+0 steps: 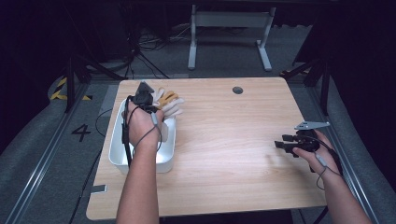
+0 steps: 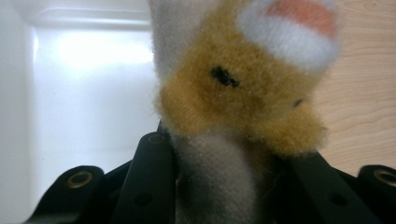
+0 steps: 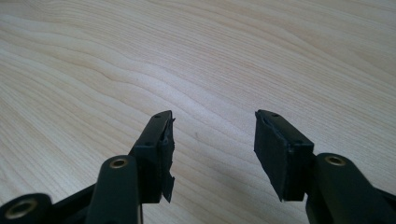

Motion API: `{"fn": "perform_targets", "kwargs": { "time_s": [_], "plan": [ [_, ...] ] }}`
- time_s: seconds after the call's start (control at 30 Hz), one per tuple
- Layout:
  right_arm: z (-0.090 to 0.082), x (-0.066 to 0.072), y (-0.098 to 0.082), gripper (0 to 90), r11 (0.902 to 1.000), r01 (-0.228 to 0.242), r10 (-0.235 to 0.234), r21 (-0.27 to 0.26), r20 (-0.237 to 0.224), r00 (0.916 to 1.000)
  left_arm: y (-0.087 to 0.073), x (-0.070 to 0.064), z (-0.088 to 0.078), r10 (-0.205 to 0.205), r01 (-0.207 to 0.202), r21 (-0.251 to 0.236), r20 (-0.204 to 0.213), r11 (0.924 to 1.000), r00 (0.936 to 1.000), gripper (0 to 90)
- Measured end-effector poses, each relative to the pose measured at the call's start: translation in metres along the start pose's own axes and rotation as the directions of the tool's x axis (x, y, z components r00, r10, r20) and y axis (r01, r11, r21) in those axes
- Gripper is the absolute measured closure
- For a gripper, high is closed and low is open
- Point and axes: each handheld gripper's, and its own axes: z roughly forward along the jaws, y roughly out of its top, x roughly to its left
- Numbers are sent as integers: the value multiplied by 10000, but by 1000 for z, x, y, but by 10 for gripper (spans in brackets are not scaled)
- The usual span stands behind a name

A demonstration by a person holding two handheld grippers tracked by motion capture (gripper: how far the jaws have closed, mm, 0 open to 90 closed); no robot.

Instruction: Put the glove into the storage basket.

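High view, nearest first: two forearms come in from the bottom edge. The left hand (image 1: 142,127) reaches out over a white bin (image 1: 116,149) that stands near the table's left edge, and the left gripper (image 1: 148,100) in it points away from the person, past the bin's far end. Its jaws are clenched on a plush toy (image 1: 169,103), tan and white, which hangs above the bin's far right corner, partly over the wood. A black cable trails from the gripper back across the wrist. The right hand (image 1: 314,151) sits well apart, close to the right edge of the table (image 1: 224,154), and the right gripper (image 1: 285,144) points left across the bare wood with a grey three-cornered plate on top.

Left gripper view: the two black jaws rise from the bottom and press on the toy's (image 2: 243,93) white lower part from both sides. Above them sits tan fur with a small black mark, and a white patch with an orange spot at the top. Behind the toy the bin's (image 2: 84,93) bright white inside lies to the left, wood to the right.

Right gripper view: the jaws stand apart with nothing between them, low over the wood grain (image 3: 196,56).

Farther off in the high view, a dark round plug (image 1: 237,90) sits in the tabletop near the far edge, and beyond it a white table frame (image 1: 229,28) stands on the grey floor.
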Motion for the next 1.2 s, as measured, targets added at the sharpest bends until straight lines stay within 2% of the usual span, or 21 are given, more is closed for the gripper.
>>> {"fn": "perform_targets", "kwargs": {
  "time_s": [0.1, 0.23, 0.33, 0.7, 1.2],
  "plan": [
    [-1, 0, -1, 484, 10000, -30, 30, -25, -6, 10000, 0, 5, 3, -117, 118, 51, -222, 9999, 9997, 708],
    [-3, 0, -3, 485, 10000, -22, 22, 7, 15, 10000, -1, 15, 8, -526, 525, -70, -198, 9986, 9984, 707],
    [-4, -1, -4, 485, 10000, 3, -2, -25, 74, 10000, -1, 20, 13, -614, 613, -47, -359, 9981, 9975, 707],
    [-12, -4, -10, 487, 9999, -90, 91, -68, 208, 9997, -6, 38, 36, -991, 1000, 290, -305, 9946, 9946, 705],
    [-13, -4, -11, 498, 9998, -21, 25, -179, 218, 9998, -16, 60, 57, -1378, 1402, 605, -435, 9883, 9895, 701]
  ]
}}
